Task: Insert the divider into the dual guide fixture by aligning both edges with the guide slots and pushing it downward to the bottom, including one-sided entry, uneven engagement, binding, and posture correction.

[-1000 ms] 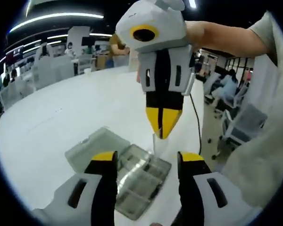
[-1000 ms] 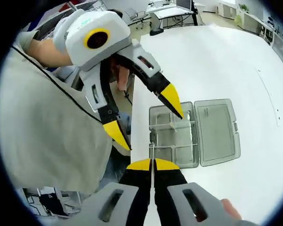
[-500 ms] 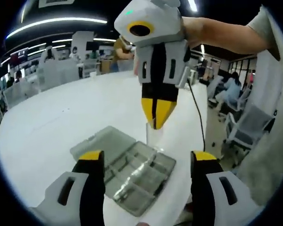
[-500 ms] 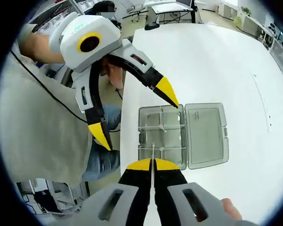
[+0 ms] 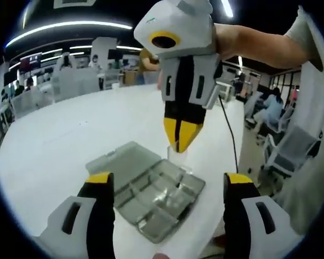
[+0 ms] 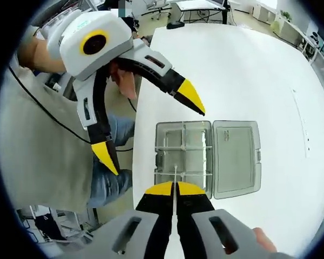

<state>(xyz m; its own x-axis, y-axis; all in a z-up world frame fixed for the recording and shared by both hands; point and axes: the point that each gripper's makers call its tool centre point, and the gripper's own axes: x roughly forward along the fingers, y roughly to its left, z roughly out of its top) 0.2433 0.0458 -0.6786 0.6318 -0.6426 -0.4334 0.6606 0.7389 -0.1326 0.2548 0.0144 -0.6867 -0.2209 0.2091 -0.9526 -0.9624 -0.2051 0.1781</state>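
Here's the clear plastic box (image 6: 208, 156), lid flung open flat on the white table (image 6: 248, 70), sitting near the table's edge. In the right gripper view the right gripper (image 6: 175, 188) has its yellow-tipped jaws pinched tight on a thin clear divider (image 6: 175, 175), which sticks out straight ahead of the tips, its far end over the near compartment of the tray. I cannot tell whether the divider's edge is touching the tray or hanging just above it.

From the left gripper view, that same right gripper comes down from above, jaws together, with the pale divider (image 5: 174, 157) hanging below the tips right over the box (image 5: 146, 191).

The left gripper (image 5: 167, 186) is spread wide, gripping nothing, its two jaws standing well apart either side of the box. In the right gripper view it reaches in from the left, one yellow tip just beyond the tray's far wall, the other off the table's edge.
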